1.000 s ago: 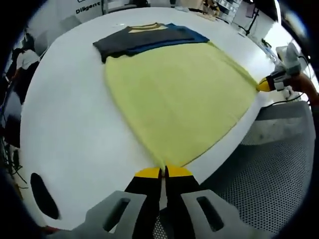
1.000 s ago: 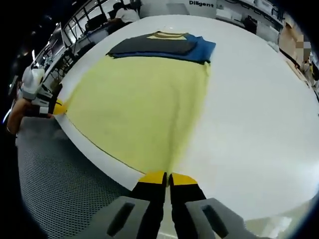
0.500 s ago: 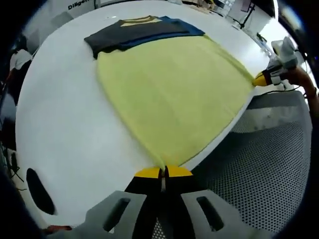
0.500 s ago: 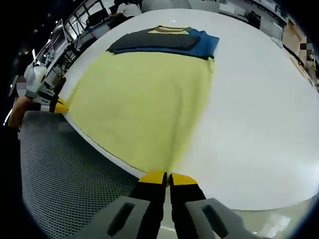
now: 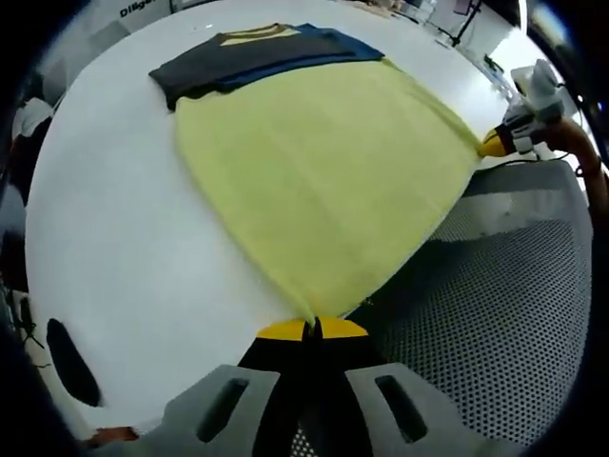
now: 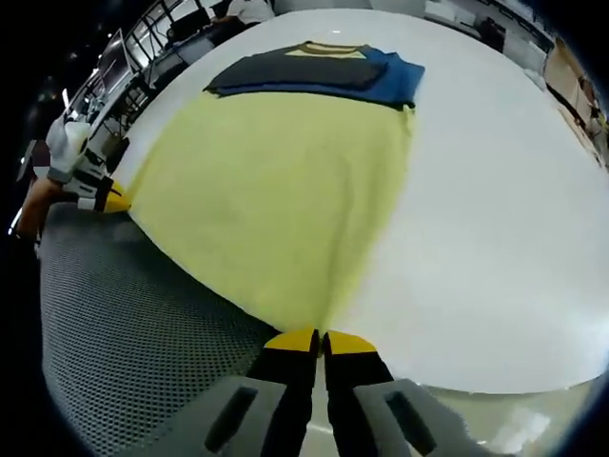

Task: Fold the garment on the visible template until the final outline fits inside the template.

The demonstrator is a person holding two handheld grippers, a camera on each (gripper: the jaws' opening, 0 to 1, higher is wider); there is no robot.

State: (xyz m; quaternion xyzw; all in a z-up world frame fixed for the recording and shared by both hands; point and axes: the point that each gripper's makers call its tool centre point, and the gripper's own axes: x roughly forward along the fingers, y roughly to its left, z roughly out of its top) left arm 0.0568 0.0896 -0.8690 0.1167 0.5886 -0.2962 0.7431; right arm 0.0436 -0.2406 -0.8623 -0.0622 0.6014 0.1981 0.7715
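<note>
in the left gripper view, the left claw rises from the bottom edge with its yellow-tipped jaws pressed together, clenched on one near corner of the pale yellow cloth garment. the garment spreads flat away from the claw across the round white counter, and its near hem hangs past the counter's edge over the grey perforated floor. at the garment's far end it is dark: a grey and blue folded part with a yellow neckline lies on the counter. the right claw comes in at the right side, its yellow tip touching the garment's other near corner, with a person's hand behind it. a dark oval slot marks the counter at lower left.

in the right gripper view, the right claw stands at the bottom, jaws closed tight on the garment's corner, which narrows into the yellow tips. the cloth runs up and left from there over the counter, with its left edge hanging off above the floor. the grey and blue part sits at the far end. the left claw shows at the left edge, pinching the opposite corner. the hem between the two claws is stretched taut just off the counter's rim.
</note>
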